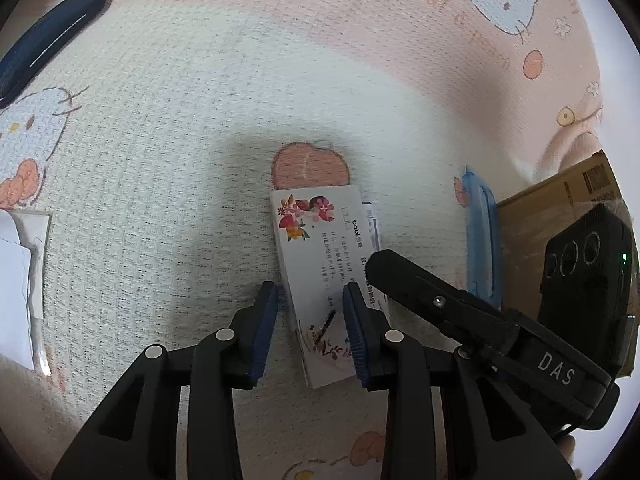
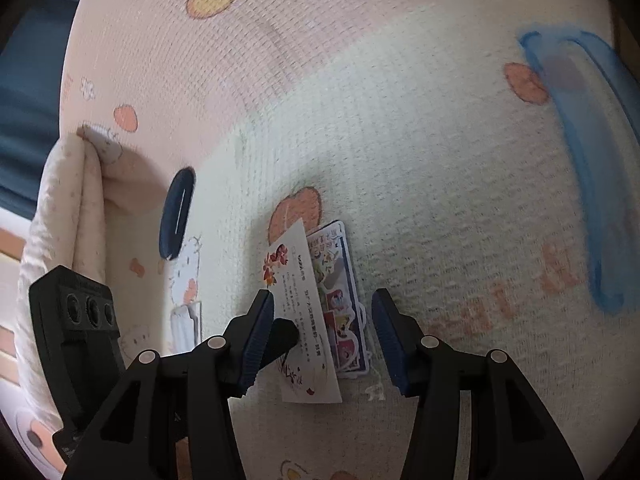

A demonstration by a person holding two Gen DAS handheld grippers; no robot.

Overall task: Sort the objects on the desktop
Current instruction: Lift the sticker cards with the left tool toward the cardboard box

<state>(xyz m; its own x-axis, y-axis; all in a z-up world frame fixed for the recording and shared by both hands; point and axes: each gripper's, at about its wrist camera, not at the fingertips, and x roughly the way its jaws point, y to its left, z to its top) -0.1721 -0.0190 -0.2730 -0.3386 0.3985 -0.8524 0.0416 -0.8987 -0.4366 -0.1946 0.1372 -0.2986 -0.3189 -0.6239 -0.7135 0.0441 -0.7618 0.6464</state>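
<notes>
Floral card (image 1: 320,264), white with a flower print and small lines of text, lying at lower centre of the left wrist frame on the cartoon-print blanket (image 1: 180,160), one end over an orange peach motif. Seen again at lower centre of the right wrist frame (image 2: 300,320), overlapping a blue-edged sticker sheet (image 2: 344,304) just to its right. Left gripper (image 1: 310,292) spread, blue pads either side of the card's lower half: left pad (image 1: 266,328) just off the card's left edge, right pad (image 1: 356,332) over the card's right part; contact with the paper hard to judge, possibly touching. Right gripper (image 2: 322,308) also spread wide, framing card and sticker sheet together, nothing pinched. In the left wrist frame, a black finger of the right gripper reaching in from the lower right, tip over the card's right edge. In the right wrist frame, a black tip showing just behind the left pad (image 2: 256,340), over the card's left side. Dark blue oval case (image 1: 48,36) at upper left of the left wrist frame, well apart from the card. Translucent blue lid (image 1: 482,240) at right, with a cardboard box (image 1: 560,208) just beyond it. White paper packet (image 1: 16,280) at the left edge.
</notes>
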